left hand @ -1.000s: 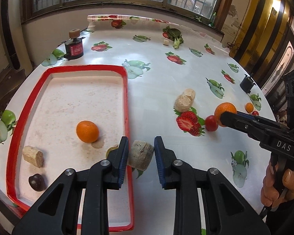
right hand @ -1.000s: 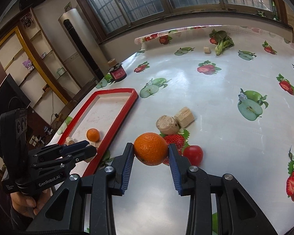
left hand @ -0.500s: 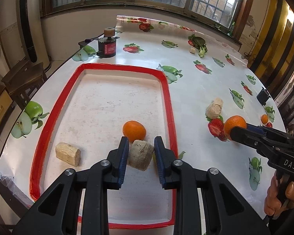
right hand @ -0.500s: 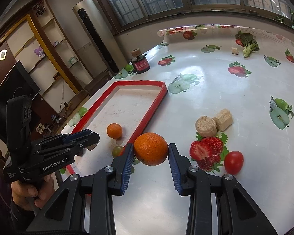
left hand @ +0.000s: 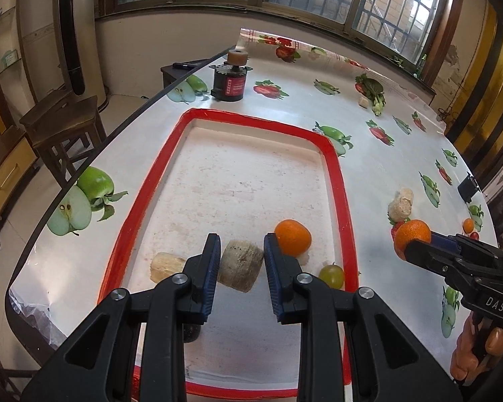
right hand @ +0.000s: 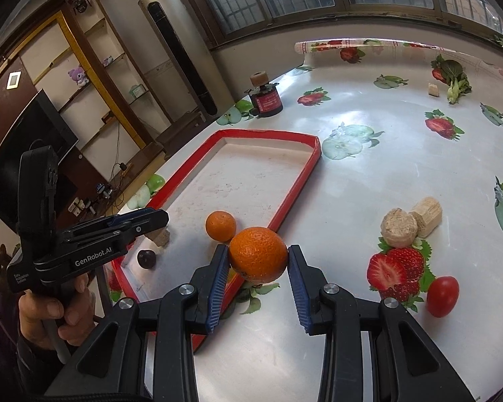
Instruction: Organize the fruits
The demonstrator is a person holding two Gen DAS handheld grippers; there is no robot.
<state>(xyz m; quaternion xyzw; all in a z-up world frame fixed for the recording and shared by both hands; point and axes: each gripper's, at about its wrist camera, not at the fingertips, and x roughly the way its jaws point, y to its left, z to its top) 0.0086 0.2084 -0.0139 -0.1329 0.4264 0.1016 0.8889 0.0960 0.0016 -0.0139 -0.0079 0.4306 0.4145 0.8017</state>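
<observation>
My left gripper (left hand: pixel 241 258) is shut on a beige cylindrical chunk (left hand: pixel 240 265) and holds it over the red-rimmed tray (left hand: pixel 347 207). The tray holds a small orange (left hand: pixel 292 237), a green grape (left hand: pixel 332 275), another beige chunk (left hand: pixel 166 265) and a dark round fruit (right hand: pixel 146 259). My right gripper (right hand: pixel 256 261) is shut on a large orange (right hand: pixel 258 259) and holds it above the tray's right rim (right hand: pixel 298 181). The left gripper also shows in the right wrist view (right hand: pixel 151 219).
On the fruit-print tablecloth right of the tray lie two beige chunks (right hand: pixel 409 222), a red tomato (right hand: pixel 442 296) and a small orange (left hand: pixel 467 225). A dark jar with a cork (left hand: pixel 230 82) stands behind the tray. A wooden stool (left hand: pixel 63 124) stands off the table's left edge.
My left gripper has carried the beige chunk left from the table over the tray. My right gripper has moved left with the large orange toward the tray's rim.
</observation>
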